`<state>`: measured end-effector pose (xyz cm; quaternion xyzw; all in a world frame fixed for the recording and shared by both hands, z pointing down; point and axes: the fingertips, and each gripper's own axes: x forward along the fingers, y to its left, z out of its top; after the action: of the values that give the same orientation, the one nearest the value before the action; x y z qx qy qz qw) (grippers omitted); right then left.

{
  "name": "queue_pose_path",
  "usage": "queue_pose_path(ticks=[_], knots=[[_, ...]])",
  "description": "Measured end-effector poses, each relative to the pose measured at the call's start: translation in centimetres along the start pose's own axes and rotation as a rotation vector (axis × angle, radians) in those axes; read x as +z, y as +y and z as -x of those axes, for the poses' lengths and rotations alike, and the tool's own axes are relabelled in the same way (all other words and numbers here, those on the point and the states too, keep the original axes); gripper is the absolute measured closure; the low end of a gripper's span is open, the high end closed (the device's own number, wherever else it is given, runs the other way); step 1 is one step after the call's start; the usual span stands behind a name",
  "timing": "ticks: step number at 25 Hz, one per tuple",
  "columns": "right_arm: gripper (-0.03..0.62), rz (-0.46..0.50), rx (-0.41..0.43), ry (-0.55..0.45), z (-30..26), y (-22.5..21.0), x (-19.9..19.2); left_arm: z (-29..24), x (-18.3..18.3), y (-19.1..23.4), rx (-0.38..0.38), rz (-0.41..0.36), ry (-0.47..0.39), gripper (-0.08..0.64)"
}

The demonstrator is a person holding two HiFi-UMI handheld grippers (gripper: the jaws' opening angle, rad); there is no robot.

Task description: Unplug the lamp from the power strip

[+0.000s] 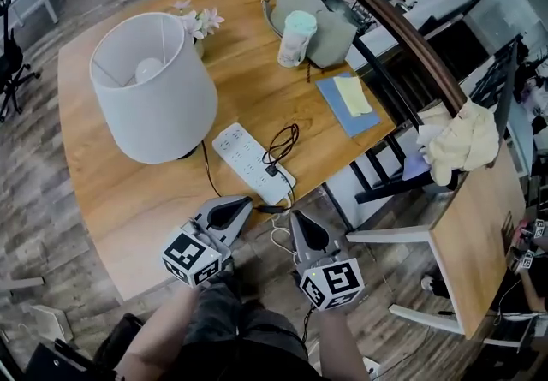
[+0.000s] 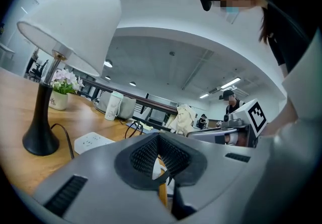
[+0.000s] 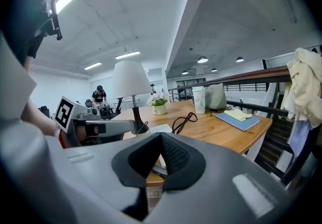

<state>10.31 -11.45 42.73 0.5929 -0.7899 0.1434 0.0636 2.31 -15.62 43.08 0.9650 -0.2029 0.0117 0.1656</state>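
Approach looks like the step in hand, since nothing is gripped yet. Nearest the person, the left gripper [image 1: 242, 205] and the right gripper [image 1: 301, 222] hover at the near edge of the wooden table [image 1: 128, 199]. Both have their jaws closed together and empty, with the tips aimed toward the table. Just beyond them lies the white power strip [image 1: 253, 163], its near end between the two tips, close to both but untouched. The lamp's black plug [image 1: 271, 170] sits in a socket at that near end, and its cord [image 1: 282, 143] is looped just behind. Farther back on the left stands the lamp [image 1: 154, 84]. Next, I judge, one gripper must open and close on the plug while the other pins the strip down.
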Motion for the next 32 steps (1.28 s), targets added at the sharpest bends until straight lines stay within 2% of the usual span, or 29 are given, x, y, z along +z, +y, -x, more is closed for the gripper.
queue_pose_path(ticks=[8,10,15,20,24,29,32], knots=[[0.583,0.029,0.013,0.064,-3.4,-0.7,-0.9,-1.0,-1.6,2.0,0.010,0.006,0.034,0.563],[0.538,0.034,0.033,0.080,-4.3,-0.9,-1.1,-1.1,-2.1,2.3,0.020,0.013,0.046,0.563],[0.528,0.089,0.065,0.121,-7.0,-1.9,-1.7,-2.2,-3.0,3.4,0.046,0.003,0.069,0.563],[0.506,0.076,0.132,0.149,-9.2,-2.8,-1.9,-3.3,-3.6,3.8,0.103,-0.028,0.096,0.563],[0.505,0.121,0.177,0.182,-10.9,-3.0,-2.3,-4.0,-4.1,4.3,0.145,-0.028,0.110,0.563],[0.505,0.177,0.218,0.212,-11.9,-3.1,-3.0,-5.1,-4.5,4.7,0.182,-0.096,0.159,0.563],[0.510,0.219,0.222,0.227,-12.1,-3.1,-3.2,-5.5,-5.1,5.4,0.240,-0.153,0.226,0.563]])
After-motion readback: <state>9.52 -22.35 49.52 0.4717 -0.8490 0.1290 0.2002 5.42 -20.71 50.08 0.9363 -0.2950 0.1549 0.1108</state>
